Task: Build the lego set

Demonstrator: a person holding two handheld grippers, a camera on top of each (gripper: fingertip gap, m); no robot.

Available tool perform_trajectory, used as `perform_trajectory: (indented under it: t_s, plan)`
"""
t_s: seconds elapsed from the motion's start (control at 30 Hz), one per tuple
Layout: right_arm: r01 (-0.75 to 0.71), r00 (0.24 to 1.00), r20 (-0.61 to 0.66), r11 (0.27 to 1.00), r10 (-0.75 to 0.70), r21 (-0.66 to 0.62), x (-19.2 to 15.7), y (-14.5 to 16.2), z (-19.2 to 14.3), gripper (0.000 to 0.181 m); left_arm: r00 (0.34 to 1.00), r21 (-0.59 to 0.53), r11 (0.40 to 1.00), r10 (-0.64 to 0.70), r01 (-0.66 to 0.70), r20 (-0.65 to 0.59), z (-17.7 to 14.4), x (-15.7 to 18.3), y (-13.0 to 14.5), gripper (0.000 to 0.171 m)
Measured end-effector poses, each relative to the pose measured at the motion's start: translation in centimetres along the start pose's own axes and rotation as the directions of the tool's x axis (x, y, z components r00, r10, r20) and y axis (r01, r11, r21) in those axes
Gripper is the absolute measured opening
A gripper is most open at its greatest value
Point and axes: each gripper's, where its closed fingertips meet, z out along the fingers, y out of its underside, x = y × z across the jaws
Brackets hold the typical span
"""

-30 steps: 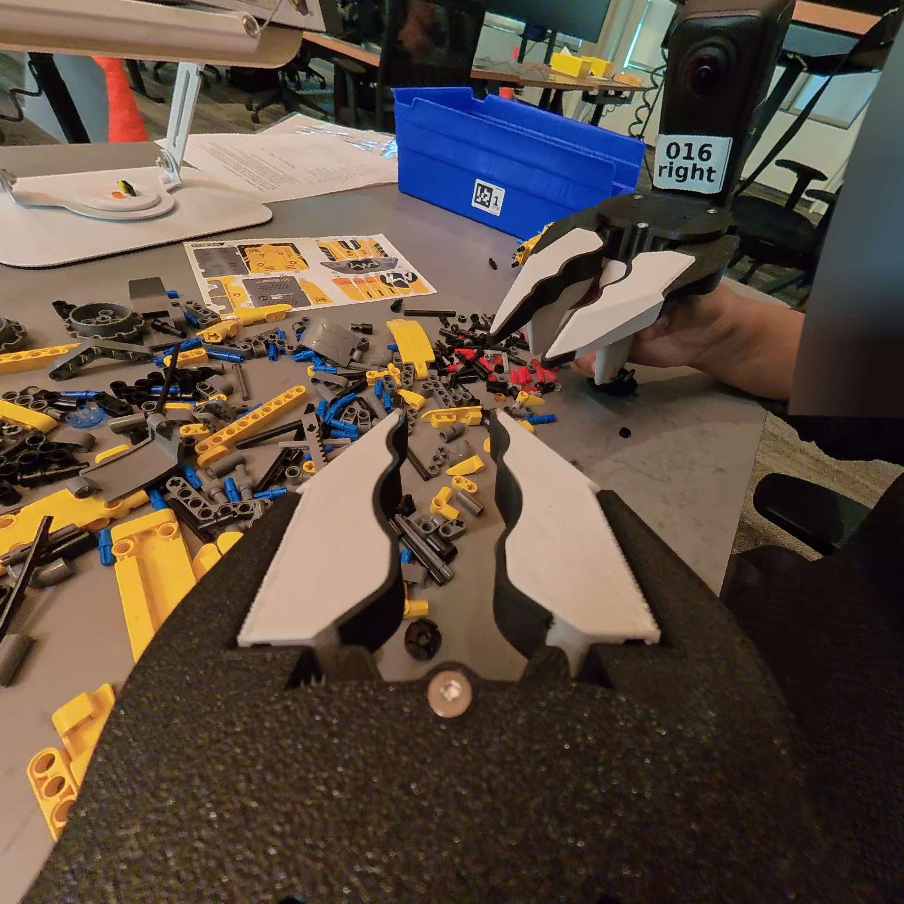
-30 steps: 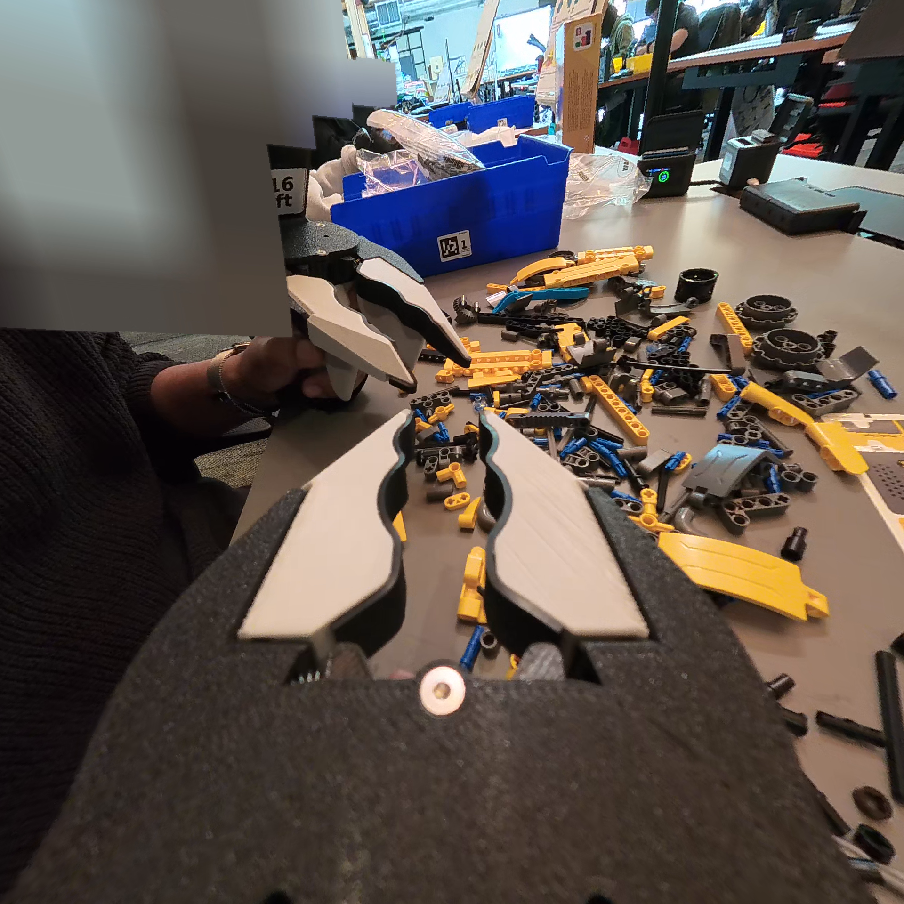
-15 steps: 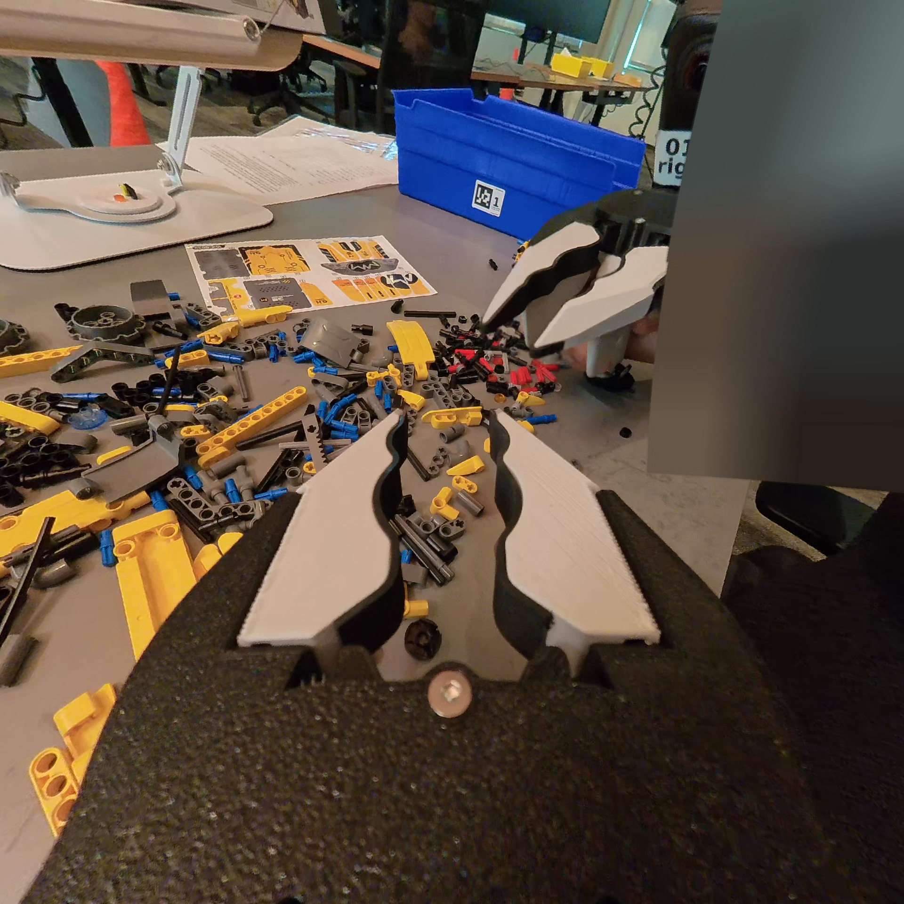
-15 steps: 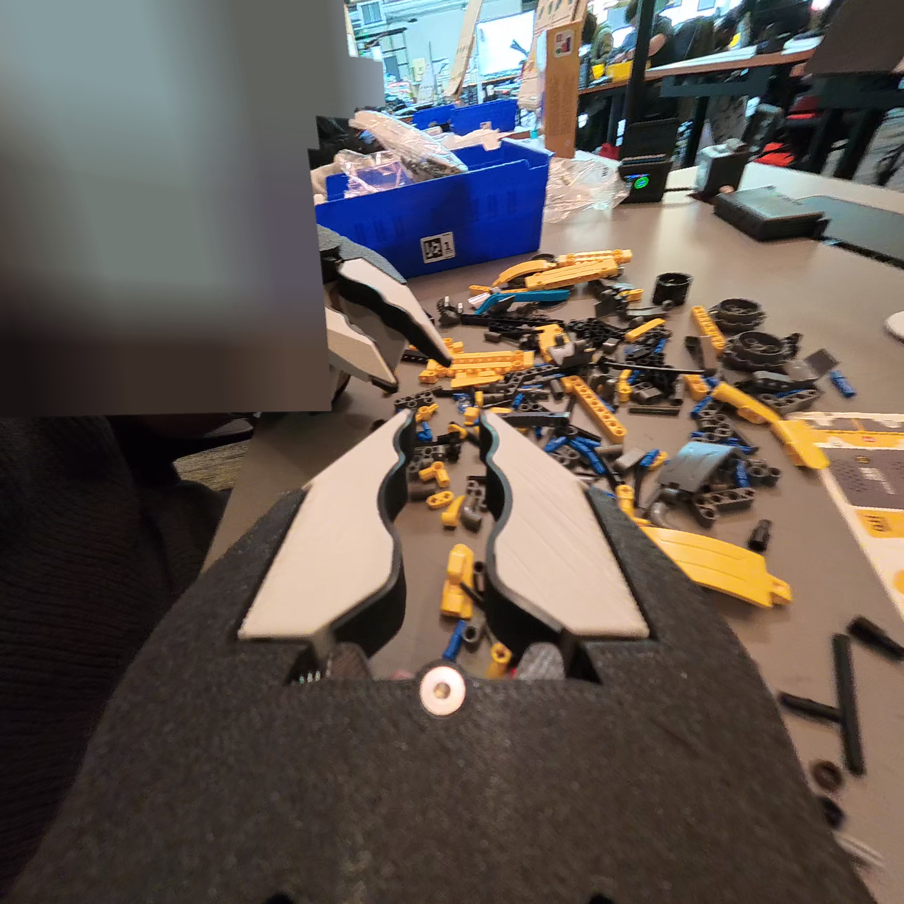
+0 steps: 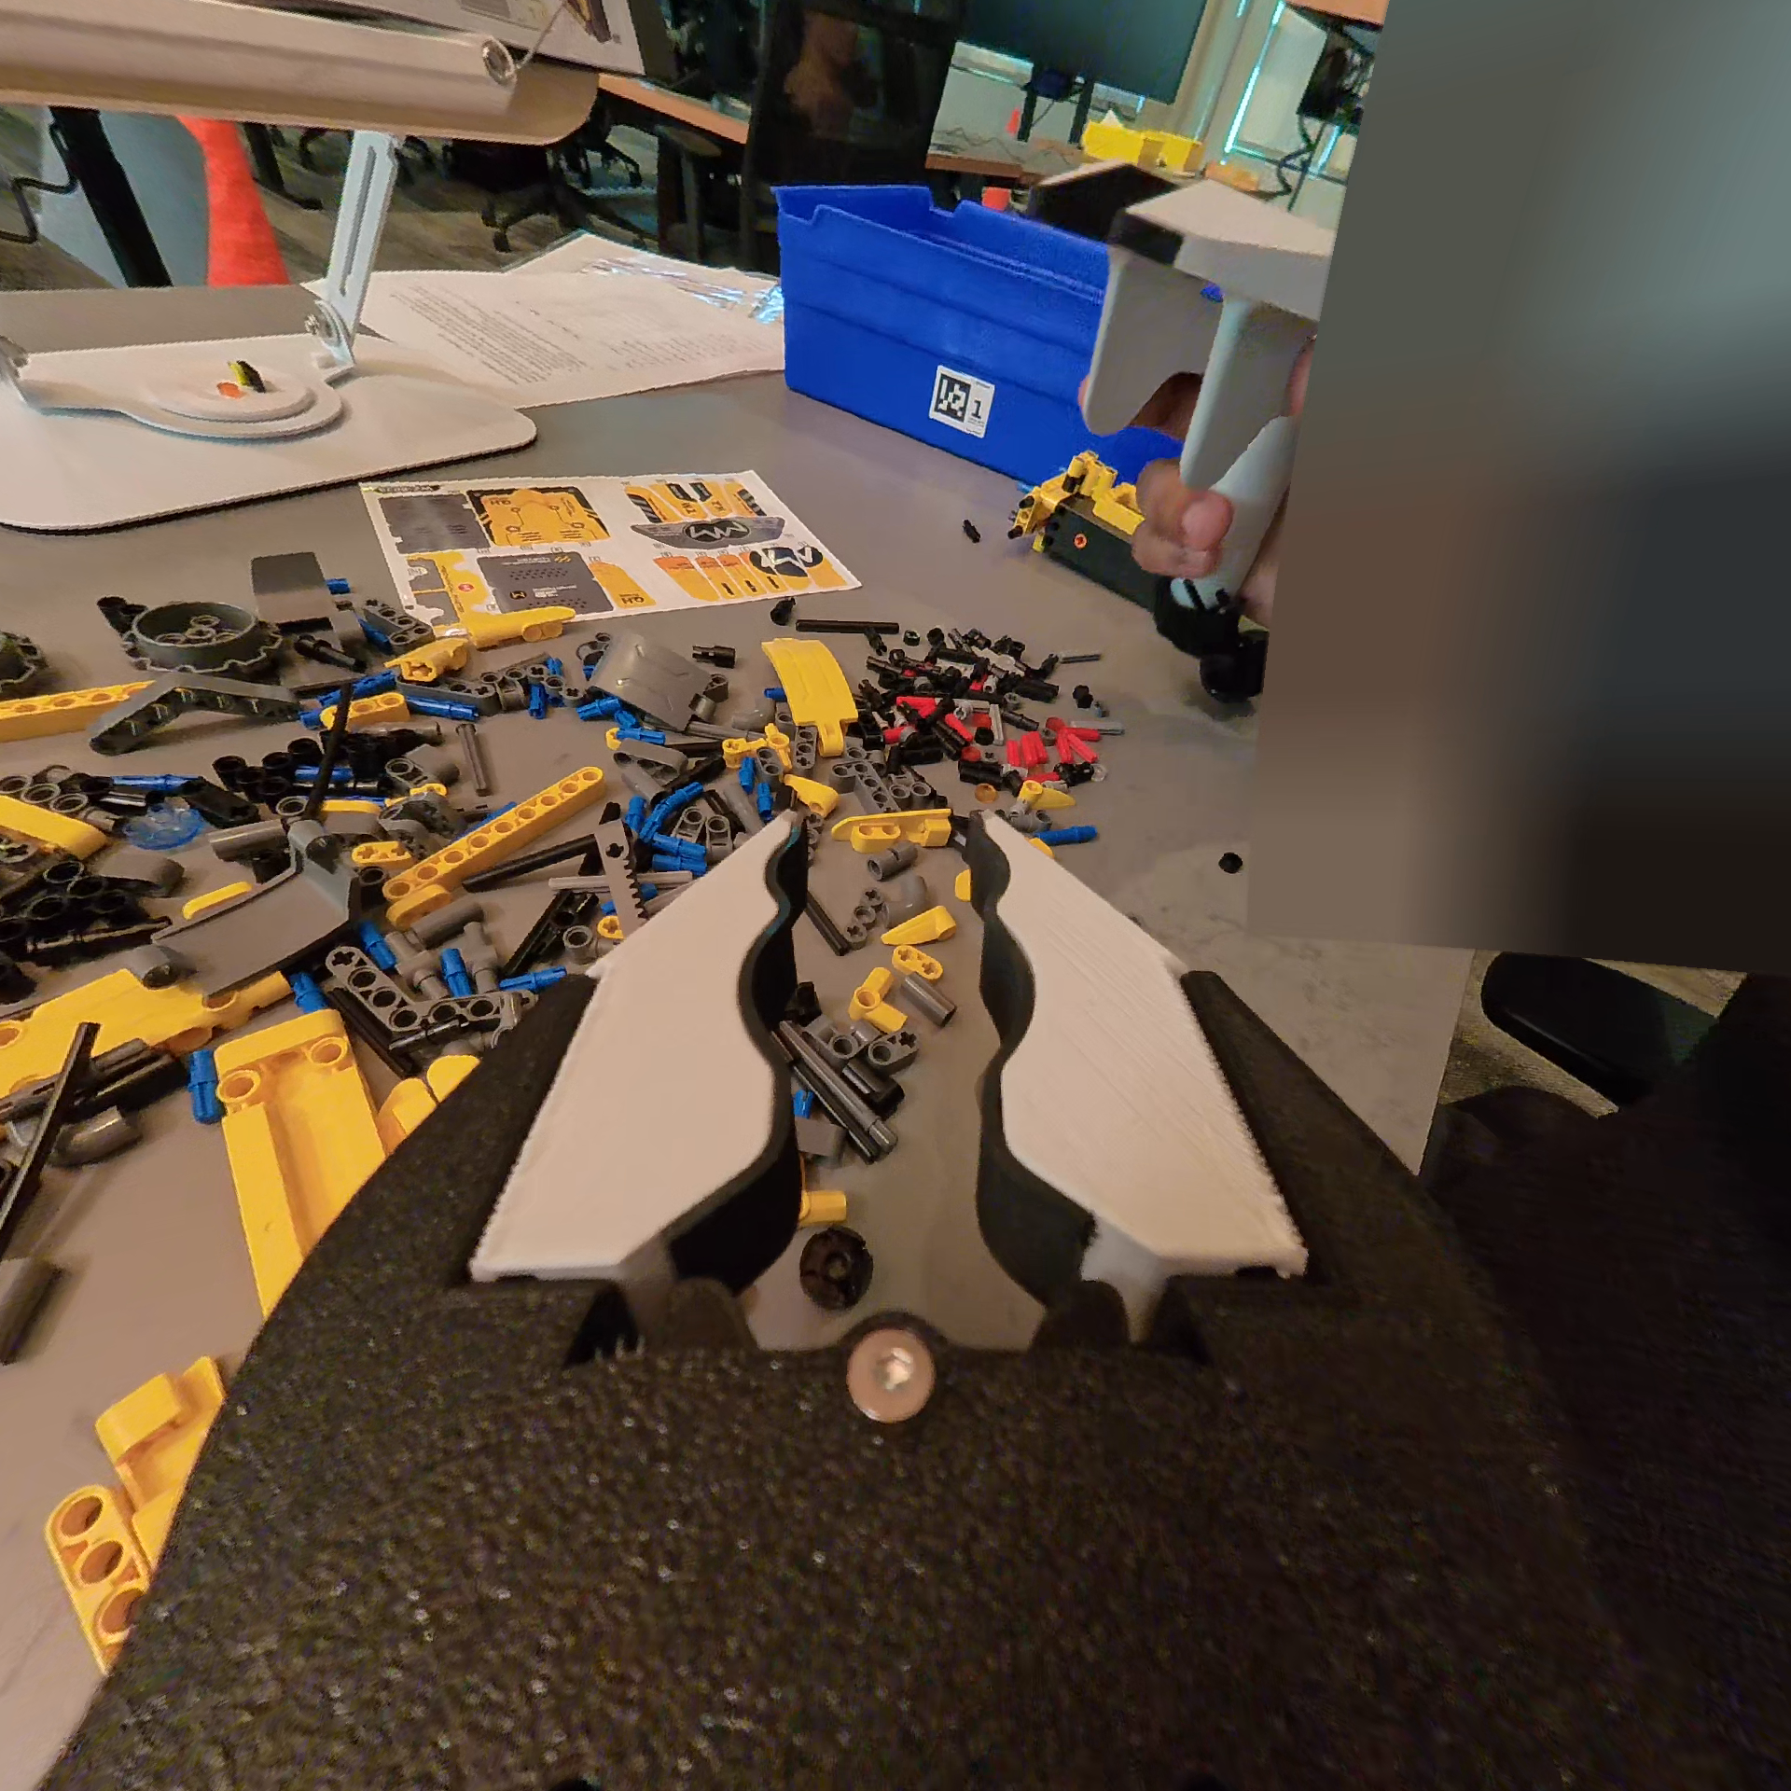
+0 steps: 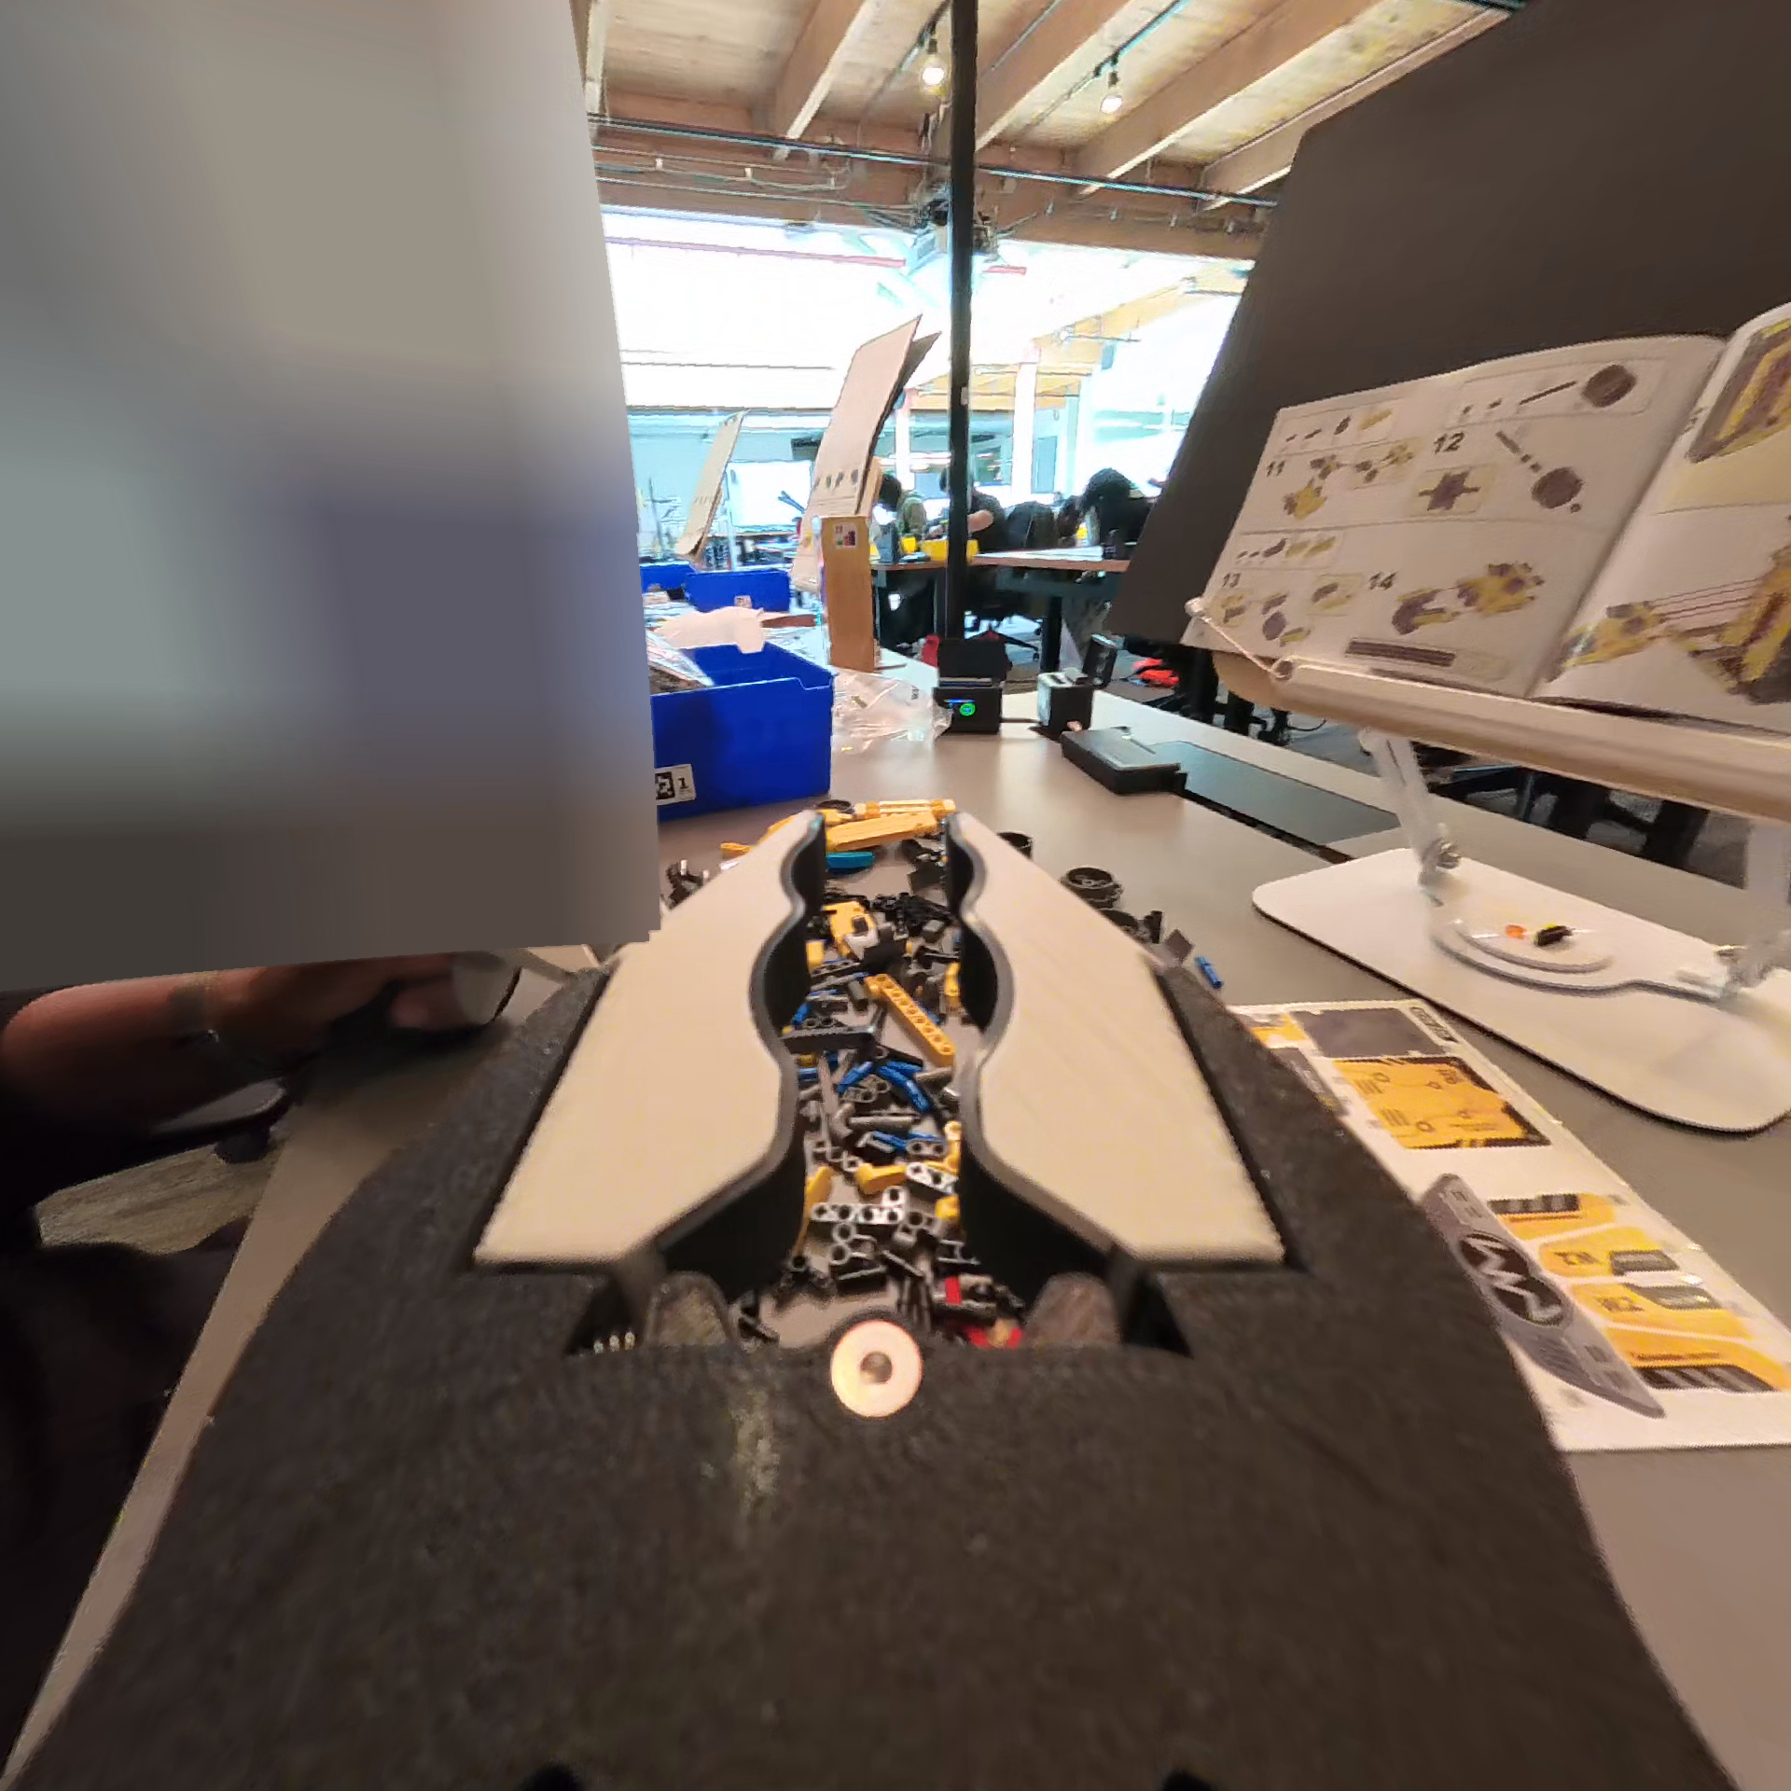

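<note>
Loose bricks (image 5: 678, 804) scattered, both claws empty

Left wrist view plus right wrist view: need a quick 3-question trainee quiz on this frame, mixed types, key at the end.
1. True or false: the left gripper is shut on a long yellow beam.
2. Multiple choice: the printed yellow-and-grey sticker sheet lies A) inside the blue plastic bin, B) flat on the grey table, C) on the white book stand.
3. Fill in: in the right wrist view, the right gripper hangs above a scatter of loose plastic building pieces, jaws ____.

Key: 1 false: jaws apart, nothing held. 2 B. 3 open.
</note>
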Motion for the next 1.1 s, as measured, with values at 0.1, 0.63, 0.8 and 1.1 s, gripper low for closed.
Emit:
perform_trajectory:
  t_s: [0.1, 0.63, 0.8, 1.1]
  plan:
    - [-0.009, 0.999, 0.04, 0.999, 0.011, -0.042, -0.9, 1.3, 0.7, 0.024, 1.0, 0.002, 1.0, -0.003, 0.003, -0.001, 0.0, 0.0, 0.0, 0.032]
    - [-0.093, 0.979, 0.159, 0.978, 0.124, -0.187, -3.7, 5.7, 2.4, 0.024, 0.998, 0.035, 0.998, -0.052, 0.054, -0.04, -0.4, -0.1, -0.4, 0.032]
    - [-0.095, 0.979, 0.162, 0.977, 0.127, -0.192, -3.8, 5.8, 2.4, 0.024, 0.99, 0.059, 0.994, -0.085, 0.092, -0.108, -0.7, 0.3, -0.8, 0.032]
    - [-0.088, 0.979, 0.165, 0.977, 0.121, -0.194, -3.9, 5.9, 2.4, 0.024, 0.983, 0.079, 0.989, -0.113, 0.126, -0.144, -0.9, 0.4, -1.0, 0.032]
